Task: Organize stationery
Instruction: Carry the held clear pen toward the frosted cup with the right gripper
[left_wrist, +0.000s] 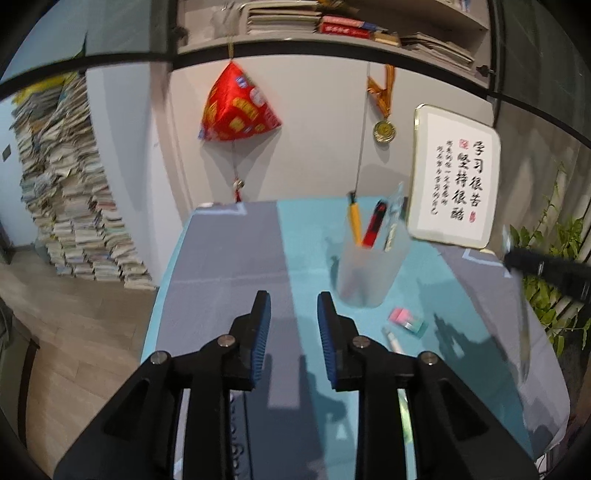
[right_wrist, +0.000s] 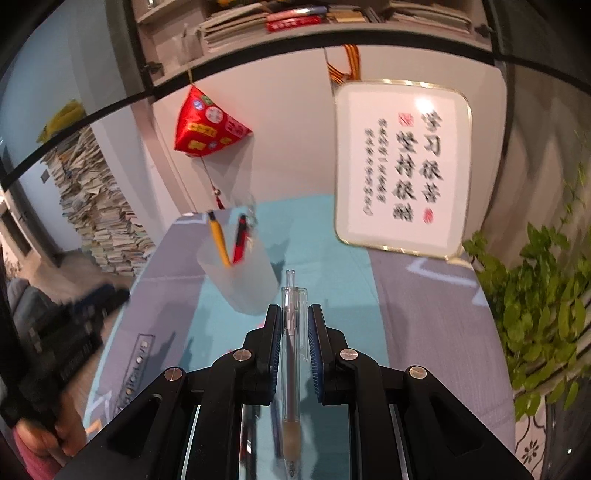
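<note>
A frosted pen cup (left_wrist: 365, 266) (right_wrist: 240, 277) stands on the teal and grey table mat, holding a yellow pen (left_wrist: 355, 221) (right_wrist: 218, 240), a red pen (left_wrist: 373, 225) (right_wrist: 240, 240) and a clear item. My left gripper (left_wrist: 293, 306) is open and empty, above the mat left of the cup. My right gripper (right_wrist: 293, 314) is shut on a clear pen (right_wrist: 291, 332), held lengthwise just right of and nearer than the cup. A pink and green eraser (left_wrist: 406, 318) and a small white pen (left_wrist: 392, 339) lie near the cup. A ruler (right_wrist: 135, 369) lies at the mat's left.
A framed calligraphy board (left_wrist: 456, 177) (right_wrist: 400, 166) leans on the wall behind the cup. A green plant (right_wrist: 535, 302) stands at the right edge. A red ornament (left_wrist: 236, 107) and a medal (left_wrist: 384, 129) hang on the wall. Stacks of books (left_wrist: 70, 206) stand on the floor, left.
</note>
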